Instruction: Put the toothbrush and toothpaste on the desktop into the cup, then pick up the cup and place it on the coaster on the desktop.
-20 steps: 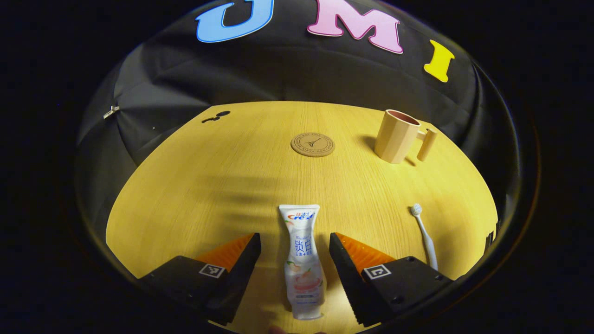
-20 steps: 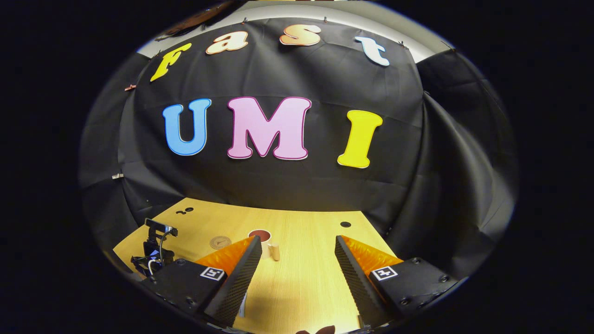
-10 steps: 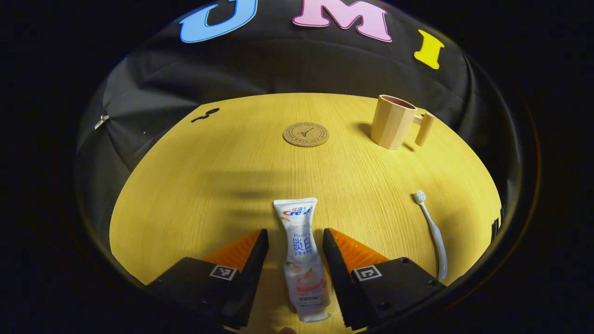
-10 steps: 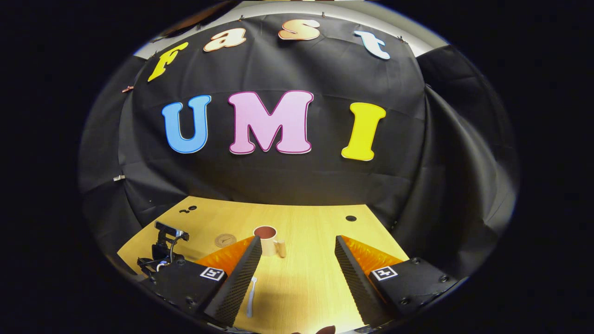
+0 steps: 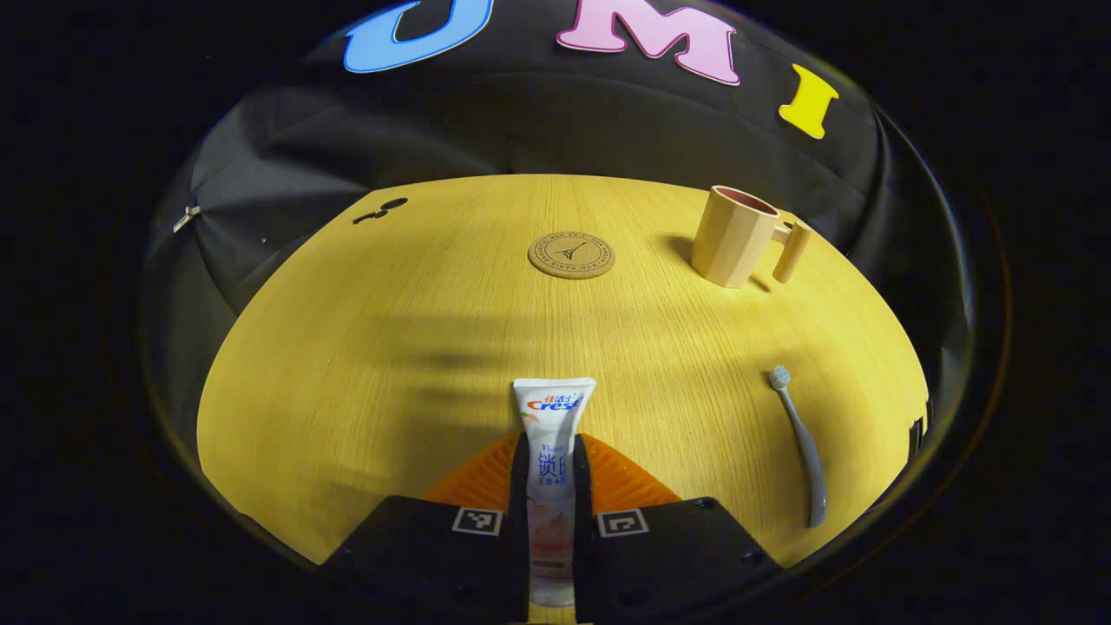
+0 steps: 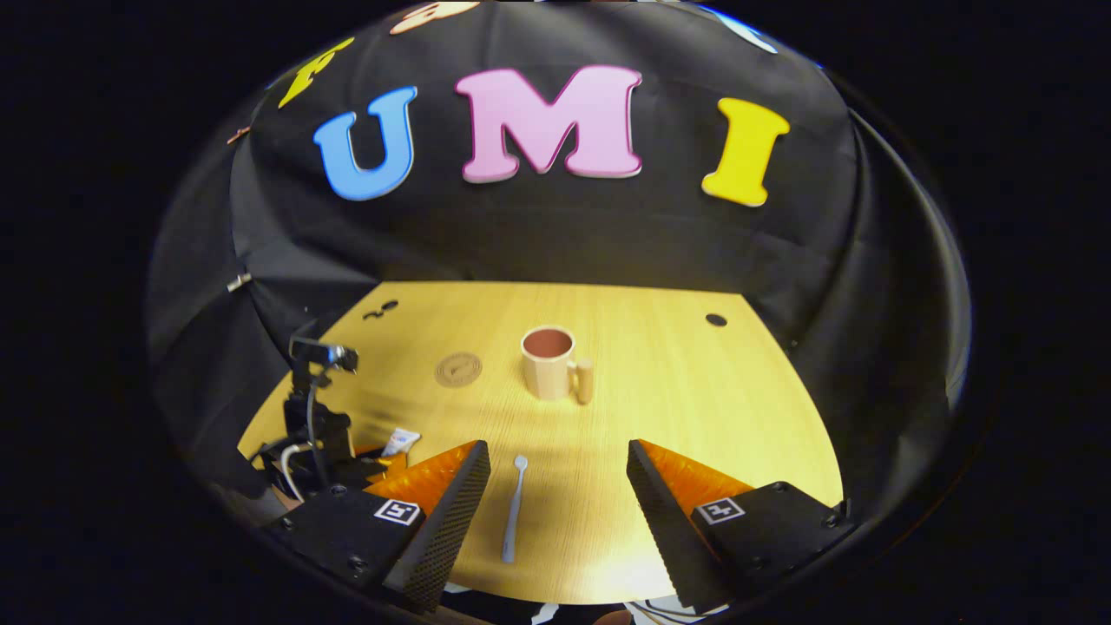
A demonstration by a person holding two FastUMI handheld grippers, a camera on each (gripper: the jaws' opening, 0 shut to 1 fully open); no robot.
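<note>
Left gripper view: left gripper [image 5: 550,473] clamps the toothpaste tube [image 5: 552,434] on the desktop [image 5: 347,347]; lift it level, cap first, toward the far cup [image 5: 733,236]. Right gripper [image 6: 555,486] gapes above the toothbrush [image 6: 514,508]; coaster [image 5: 571,254] waits beyond.

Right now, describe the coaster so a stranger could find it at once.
On the wooden desktop, look toward the far edge, left of the beige cup. The coaster lies flat there: a round cork-coloured disc with a dark printed emblem, the only flat round thing on the table.
</note>
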